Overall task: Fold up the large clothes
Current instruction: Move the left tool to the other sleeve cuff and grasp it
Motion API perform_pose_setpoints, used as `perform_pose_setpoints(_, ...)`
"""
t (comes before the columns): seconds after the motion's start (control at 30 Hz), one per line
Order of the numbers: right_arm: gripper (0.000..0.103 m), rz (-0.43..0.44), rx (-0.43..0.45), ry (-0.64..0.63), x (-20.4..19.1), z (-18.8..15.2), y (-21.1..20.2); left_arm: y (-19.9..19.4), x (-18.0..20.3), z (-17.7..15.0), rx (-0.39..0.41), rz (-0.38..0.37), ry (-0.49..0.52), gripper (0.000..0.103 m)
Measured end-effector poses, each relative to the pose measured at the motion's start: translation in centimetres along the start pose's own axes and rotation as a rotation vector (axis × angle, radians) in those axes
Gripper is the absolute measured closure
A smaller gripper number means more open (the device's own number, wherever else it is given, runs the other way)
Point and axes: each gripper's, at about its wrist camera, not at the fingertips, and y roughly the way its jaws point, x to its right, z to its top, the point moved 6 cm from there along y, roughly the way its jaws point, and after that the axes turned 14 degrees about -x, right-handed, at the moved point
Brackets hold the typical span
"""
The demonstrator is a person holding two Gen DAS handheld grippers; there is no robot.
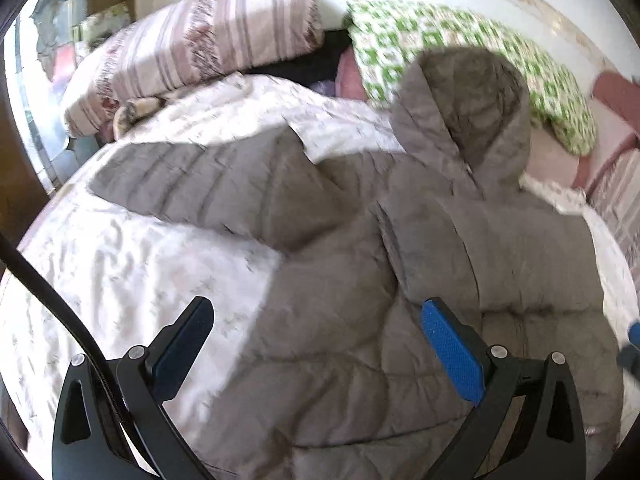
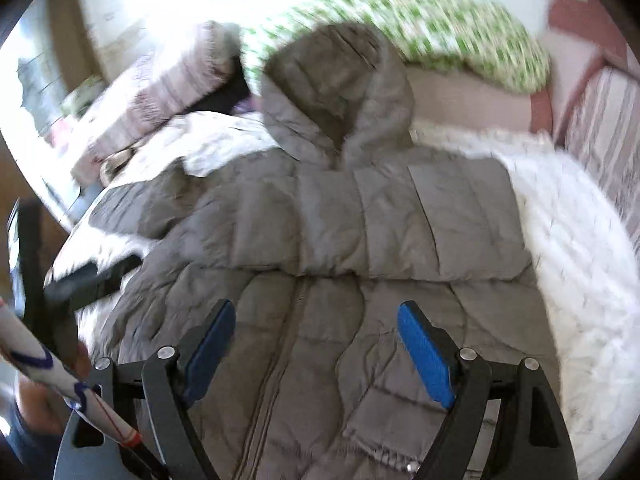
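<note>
Both hand-held grippers, left [image 1: 316, 320] and right [image 2: 316, 322], wide open and empty above grey jacket [image 1: 400, 280], bare white bedspread [image 1: 120, 264] alongside.

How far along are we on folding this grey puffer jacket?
Done: the grey puffer jacket lies spread on the bed, its right sleeve folded across the chest. In hand: nothing; the left gripper and right gripper are both open above it. Left: the other sleeve, still stretched out, the hood and the body.

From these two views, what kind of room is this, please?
Most likely a bedroom: a grey hooded jacket lies spread on a bed's white quilt, with a striped pillow and a green patterned pillow behind it.
</note>
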Motion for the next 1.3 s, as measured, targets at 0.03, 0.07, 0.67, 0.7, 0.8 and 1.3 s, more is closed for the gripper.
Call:
perform_pose_setpoints(0.03,0.016,-0.016,0.031,-0.043,-0.7,-0.2,-0.5,-0.6,-1.1,0.7,0.022,0.003,-0.024,0.000)
perform_pose_setpoints(0.07,0.016,-0.029,0.066,-0.082,-1.1,-0.4,-0.8,-0.9,-2.2,1.2,0.033,-0.002,-0.051,0.000)
perform_pose_setpoints(0.67,0.016,-0.042,0.091,-0.291,-3.2,-2.7,3.2,8.0,-32.0,9.8,0.022,-0.137,-0.673,0.017)
perform_pose_setpoints(0.7,0.016,-0.033,0.086,-0.289,-3.3,-2.6,3.5,8.4,-32.9,10.2,0.026,-0.153,-0.693,0.021)
perform_pose_setpoints(0.8,0.016,-0.033,0.070,-0.287,-3.5,-2.4,4.4,9.7,-34.6,11.0,0.024,-0.182,-0.728,0.027)
perform_pose_setpoints(1.3,0.016,0.022,0.018,-0.231,-2.9,-1.7,6.4,15.3,-36.2,14.2,0.087,-0.301,-0.785,0.075)
